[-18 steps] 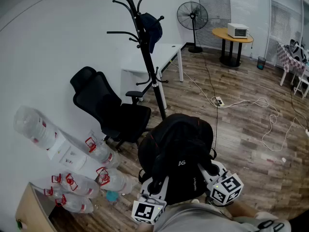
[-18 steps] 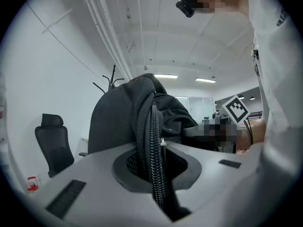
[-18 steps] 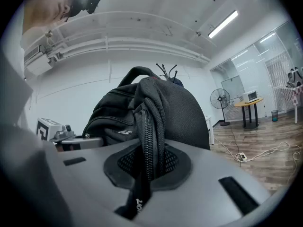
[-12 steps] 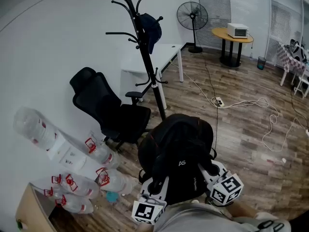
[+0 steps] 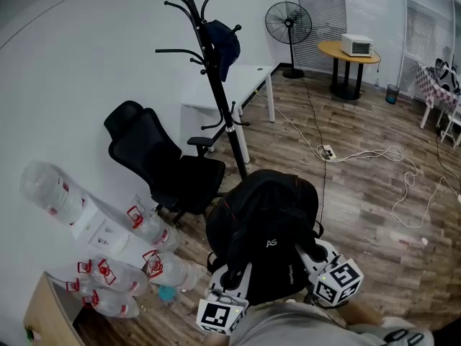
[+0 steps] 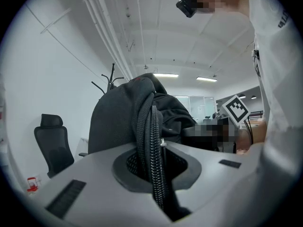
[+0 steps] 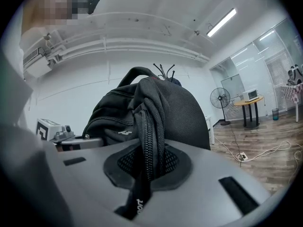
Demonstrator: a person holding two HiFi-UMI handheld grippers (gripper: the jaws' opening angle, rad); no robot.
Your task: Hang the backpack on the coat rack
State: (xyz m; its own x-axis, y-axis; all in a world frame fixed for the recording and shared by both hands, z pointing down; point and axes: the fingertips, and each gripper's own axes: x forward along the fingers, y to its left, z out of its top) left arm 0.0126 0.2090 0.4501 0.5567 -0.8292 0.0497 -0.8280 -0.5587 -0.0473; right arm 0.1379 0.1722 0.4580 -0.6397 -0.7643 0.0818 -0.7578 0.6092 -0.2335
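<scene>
A black backpack (image 5: 265,225) hangs in the air close in front of me, held from both sides. My left gripper (image 5: 232,277) is shut on a zippered side edge of the backpack (image 6: 150,141). My right gripper (image 5: 311,254) is shut on the opposite zippered edge and a strap (image 7: 147,141). The black coat rack (image 5: 213,85) stands ahead by the white wall, beyond the backpack, with a dark blue cap (image 5: 223,42) on one of its upper hooks. In the left gripper view the rack's hooks (image 6: 110,79) show above the bag.
A black office chair (image 5: 164,161) stands left of the rack, a white desk (image 5: 229,85) behind it. Several big water bottles (image 5: 108,251) lie at the lower left. A fan (image 5: 288,26), a round table with a microwave (image 5: 348,52) and a floor cable (image 5: 360,156) are to the right.
</scene>
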